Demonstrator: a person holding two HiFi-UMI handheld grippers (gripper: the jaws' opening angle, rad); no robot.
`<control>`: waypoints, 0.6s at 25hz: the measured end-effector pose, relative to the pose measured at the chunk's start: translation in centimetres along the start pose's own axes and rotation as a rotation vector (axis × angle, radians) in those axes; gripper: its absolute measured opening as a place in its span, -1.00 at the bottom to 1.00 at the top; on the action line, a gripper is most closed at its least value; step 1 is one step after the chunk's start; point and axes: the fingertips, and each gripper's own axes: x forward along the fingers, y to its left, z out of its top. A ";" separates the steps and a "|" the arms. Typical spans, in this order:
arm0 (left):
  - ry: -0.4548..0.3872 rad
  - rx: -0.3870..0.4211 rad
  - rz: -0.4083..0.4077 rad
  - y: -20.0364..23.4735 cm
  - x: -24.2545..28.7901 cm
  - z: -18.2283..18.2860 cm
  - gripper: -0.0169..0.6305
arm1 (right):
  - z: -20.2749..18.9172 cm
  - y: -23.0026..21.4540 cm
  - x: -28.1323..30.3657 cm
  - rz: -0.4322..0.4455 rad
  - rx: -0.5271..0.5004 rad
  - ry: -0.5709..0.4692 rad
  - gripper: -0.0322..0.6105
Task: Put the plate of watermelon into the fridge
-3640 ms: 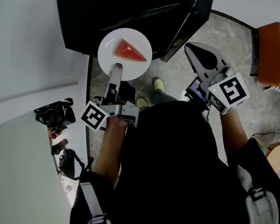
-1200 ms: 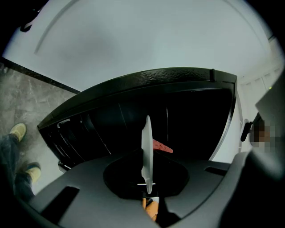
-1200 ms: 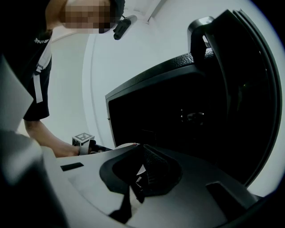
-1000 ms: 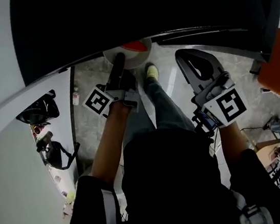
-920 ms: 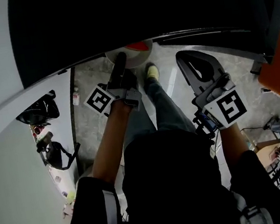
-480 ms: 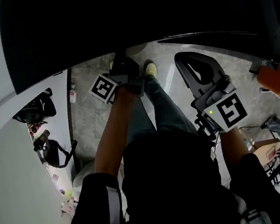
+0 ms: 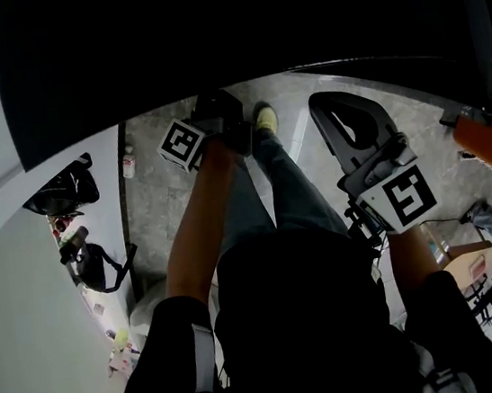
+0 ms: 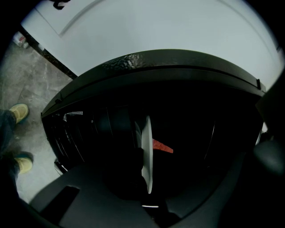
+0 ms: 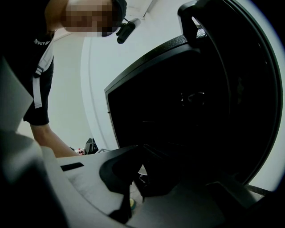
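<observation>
The fridge (image 8: 169, 67) fills the way ahead. Its black top edge arches over a dark opening, with a pale wall (image 8: 156, 26) above and grey floor (image 8: 26, 80) open to the left. Inside, the plate (image 8: 146, 151) shows edge-on with dark, unobstructed space around it. The red watermelon (image 8: 162, 146) sits on its face. Wire racks (image 8: 71, 133) line the left inner side, apart from the plate.

The left gripper (image 8: 148, 196) is pinched on the plate's near rim.

Seconds ago, the whole plate hung in plain view in front of the fridge. A second ago, only its near rim peeked out under the top edge. Now the head view shows none of it, and the marker cube (image 7: 182, 144) sits right at that edge. The right gripper (image 7: 329, 111) has kept its place.

Our left forearm (image 7: 199, 216) stretches straight forward over the knee, its gripper close to level. The right hand stays back beside the thigh and tips gently downward, its jaws pressed together on nothing.
</observation>
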 end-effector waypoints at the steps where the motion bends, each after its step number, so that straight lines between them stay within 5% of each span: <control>1: -0.002 -0.001 -0.008 -0.1 0.1 0.1 -0.87 | 0.0 0.1 0.1 0.002 0.000 0.000 -0.87; 11: -0.014 0.076 0.018 1.4 0.9 0.8 -0.87 | -0.2 0.6 0.4 0.024 0.009 0.004 -0.87; 15: 0.023 0.105 -0.083 -0.8 1.2 -0.1 -0.49 | -0.8 0.8 0.2 0.046 0.020 0.024 -0.87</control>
